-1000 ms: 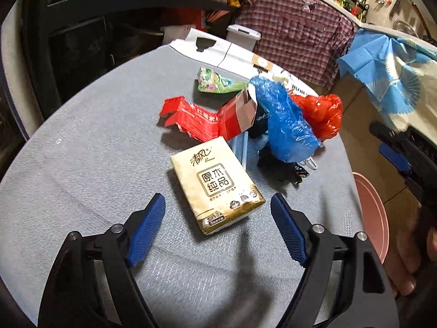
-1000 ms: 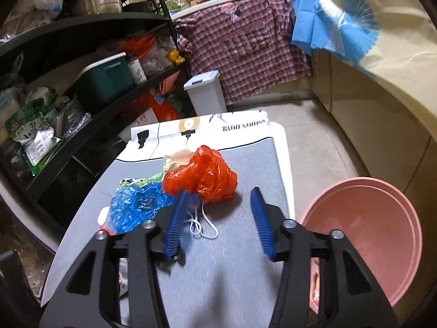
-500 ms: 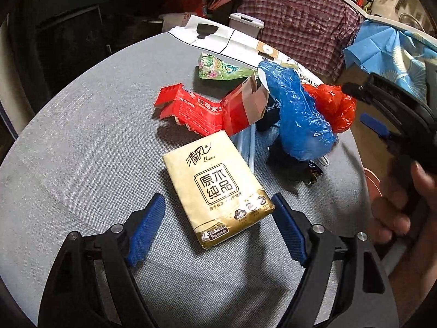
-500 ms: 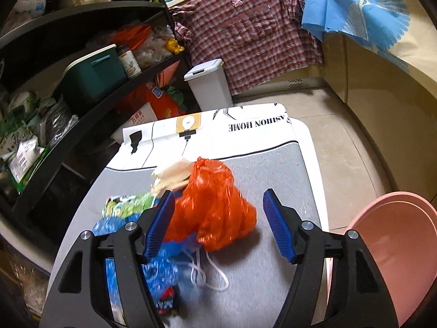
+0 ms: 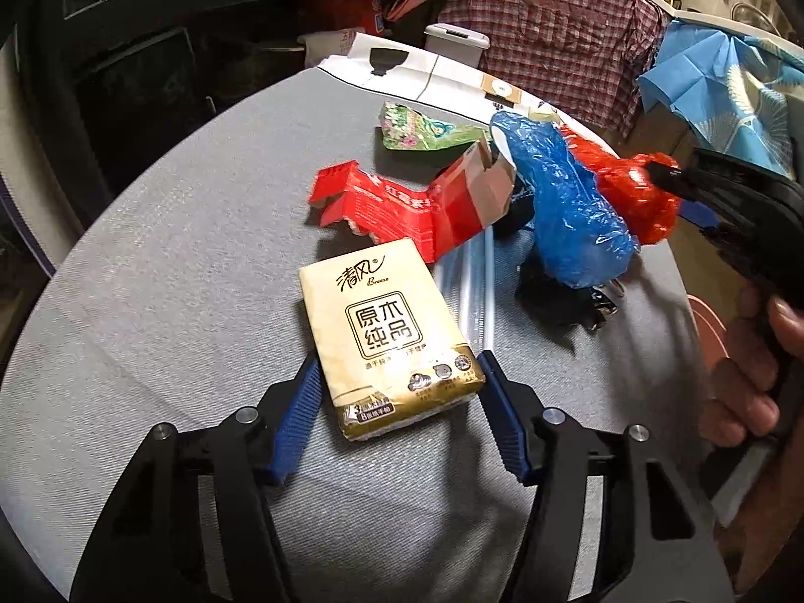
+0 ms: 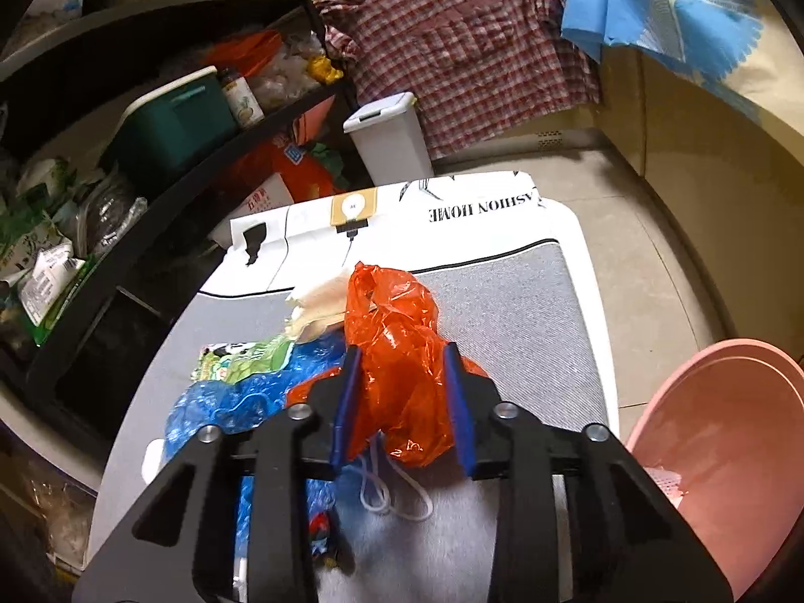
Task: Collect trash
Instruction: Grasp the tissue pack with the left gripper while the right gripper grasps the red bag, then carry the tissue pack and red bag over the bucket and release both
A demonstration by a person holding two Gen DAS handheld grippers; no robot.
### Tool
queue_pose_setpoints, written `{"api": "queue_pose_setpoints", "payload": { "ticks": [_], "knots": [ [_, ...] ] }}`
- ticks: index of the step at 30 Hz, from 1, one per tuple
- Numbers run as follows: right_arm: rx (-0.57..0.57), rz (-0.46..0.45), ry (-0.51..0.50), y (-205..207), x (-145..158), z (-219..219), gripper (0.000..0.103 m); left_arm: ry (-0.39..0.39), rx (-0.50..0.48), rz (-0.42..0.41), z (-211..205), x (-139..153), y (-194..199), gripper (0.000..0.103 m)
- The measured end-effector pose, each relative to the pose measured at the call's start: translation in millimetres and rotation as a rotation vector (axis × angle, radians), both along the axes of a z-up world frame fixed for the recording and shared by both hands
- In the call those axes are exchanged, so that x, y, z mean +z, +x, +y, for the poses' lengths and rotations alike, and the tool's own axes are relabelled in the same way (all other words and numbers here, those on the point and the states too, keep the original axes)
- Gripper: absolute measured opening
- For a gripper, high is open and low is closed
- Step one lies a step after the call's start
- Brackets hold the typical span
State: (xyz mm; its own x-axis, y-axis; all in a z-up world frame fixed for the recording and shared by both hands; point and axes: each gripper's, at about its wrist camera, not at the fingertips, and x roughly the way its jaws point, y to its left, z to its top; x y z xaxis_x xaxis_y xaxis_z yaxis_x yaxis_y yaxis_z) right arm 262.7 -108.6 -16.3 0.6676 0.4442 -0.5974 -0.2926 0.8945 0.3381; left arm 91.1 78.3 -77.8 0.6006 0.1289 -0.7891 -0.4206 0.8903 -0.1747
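Note:
A gold tissue pack lies on the grey table. My left gripper has closed on its near end, both blue pads touching its sides. A torn red carton, a blue plastic bag and a green wrapper lie behind it. My right gripper is shut on the red plastic bag, which also shows in the left wrist view. The blue bag and green wrapper lie to its left.
A pink basin stands on the floor right of the table. A white lidded bin stands beyond the table's far end. Black shelves full of goods run along the left. A white cord lies under the red bag.
My left gripper moved forward and closed on the tissue pack. My right gripper advanced and closed on the red bag.

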Motion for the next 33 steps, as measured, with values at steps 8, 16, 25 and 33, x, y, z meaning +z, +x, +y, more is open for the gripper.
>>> {"api": "queue_pose_setpoints", "payload": {
  "ticks": [8, 16, 25, 33],
  "knots": [
    [-0.007, -0.078, -0.049, -38.9, 32.8, -17.8, 0.026, 0.043, -0.023, -0.032, -3.3, 13.8, -12.9, 0.058],
    [-0.009, -0.12, -0.088, -94.4, 58.1, -40.9, 0.026, 0.07, -0.061, -0.08, -12.3, 31.0, -29.9, 0.058],
    [-0.014, -0.155, -0.168, -145.3, 67.9, -62.6, 0.026, 0.081, -0.087, -0.126, -24.1, 48.4, -43.4, 0.058],
    [-0.058, -0.221, -0.238, -181.8, 88.1, -92.7, 0.026, 0.093, -0.119, -0.158, -35.8, 59.7, -58.0, 0.058]
  ]
}}
